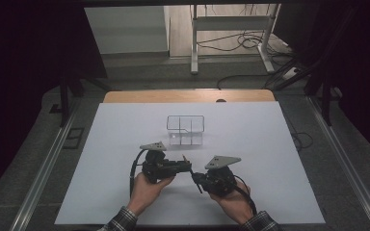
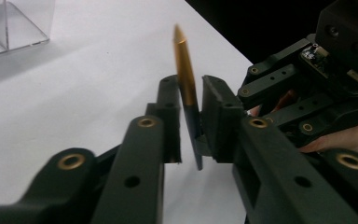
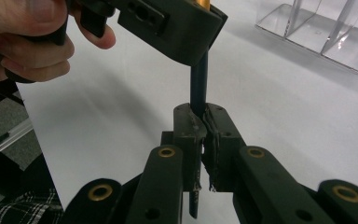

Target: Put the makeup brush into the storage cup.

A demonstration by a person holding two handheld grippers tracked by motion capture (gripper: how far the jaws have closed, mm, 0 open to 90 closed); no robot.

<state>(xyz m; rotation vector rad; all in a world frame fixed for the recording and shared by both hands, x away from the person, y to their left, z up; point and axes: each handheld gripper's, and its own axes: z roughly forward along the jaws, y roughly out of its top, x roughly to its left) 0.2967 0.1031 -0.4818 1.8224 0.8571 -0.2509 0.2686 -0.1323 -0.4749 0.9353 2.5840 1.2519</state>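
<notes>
Two black grippers are showing brass-coloured rivets along their jaws; left gripper [image 1: 187, 167] and right gripper [image 1: 196, 179] are each carrying a grey three-cornered plate and trailing a black cable. Plaid sleeves [image 1: 122, 220] are showing at lower frame.

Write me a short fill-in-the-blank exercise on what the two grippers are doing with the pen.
1. The pen has a dark barrel and a ____ tapered end.
2. Both the left gripper and the right gripper are ____ on the pen.
3. The clear box on the white table has nothing ____ it.

Missing words: gold; shut; inside
</notes>
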